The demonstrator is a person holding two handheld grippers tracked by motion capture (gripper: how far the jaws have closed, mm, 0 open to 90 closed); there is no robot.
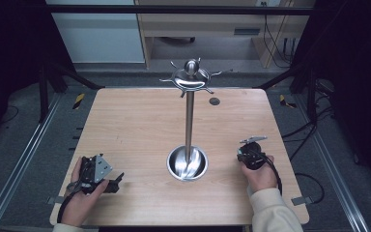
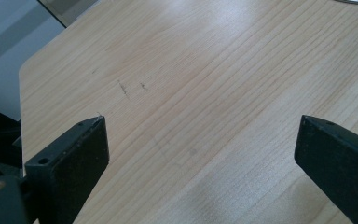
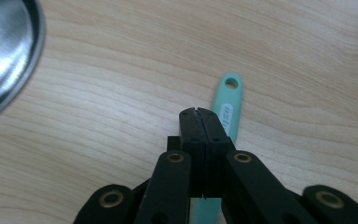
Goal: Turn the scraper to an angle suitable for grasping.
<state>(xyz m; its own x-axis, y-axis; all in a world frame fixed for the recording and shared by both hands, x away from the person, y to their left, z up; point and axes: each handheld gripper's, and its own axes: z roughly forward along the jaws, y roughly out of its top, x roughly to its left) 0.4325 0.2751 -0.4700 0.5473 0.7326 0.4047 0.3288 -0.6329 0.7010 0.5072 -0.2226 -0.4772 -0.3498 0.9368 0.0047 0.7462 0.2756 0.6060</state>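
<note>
A mint-green utensil handle (image 3: 229, 105) with a hanging hole at its tip is lying flat on the wooden table (image 1: 135, 121), at about four o'clock from the steel hook stand's (image 1: 189, 116) round base. The right hand-held gripper (image 3: 199, 112) is sitting clenched, jaws pressed together over the handle; whether it is touching is unclear. The left hand-held gripper (image 2: 200, 140) is resting wide apart over bare table at eight o'clock, gripping nothing.
</note>
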